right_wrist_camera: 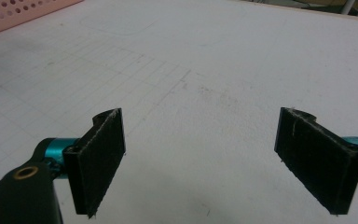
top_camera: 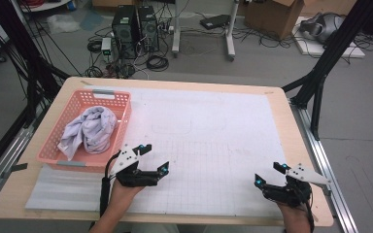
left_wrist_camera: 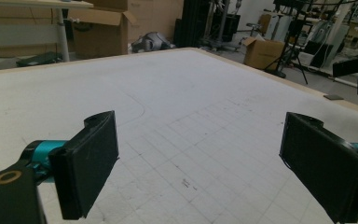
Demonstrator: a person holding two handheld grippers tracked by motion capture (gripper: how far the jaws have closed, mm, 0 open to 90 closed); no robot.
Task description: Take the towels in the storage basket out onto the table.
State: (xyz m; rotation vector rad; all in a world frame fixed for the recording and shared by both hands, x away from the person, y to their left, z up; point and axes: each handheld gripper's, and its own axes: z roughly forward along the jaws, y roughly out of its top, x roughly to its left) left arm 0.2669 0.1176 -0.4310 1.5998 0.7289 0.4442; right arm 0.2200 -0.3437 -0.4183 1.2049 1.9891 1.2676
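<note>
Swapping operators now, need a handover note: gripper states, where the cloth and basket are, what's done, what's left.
Left gripper: open, nothing between the jaws, low over the white gridded mat, just in front of the pink basket.
Right gripper: open, empty, near the mat's right front corner.
Cloth: crumpled, pale lavender-white, lying inside the basket at the table's left side.
Done: nothing visible; cloth is untouched in the basket.
Left: likely lifting the cloth out onto the mat, probably with the left gripper, which is nearest.
</note>
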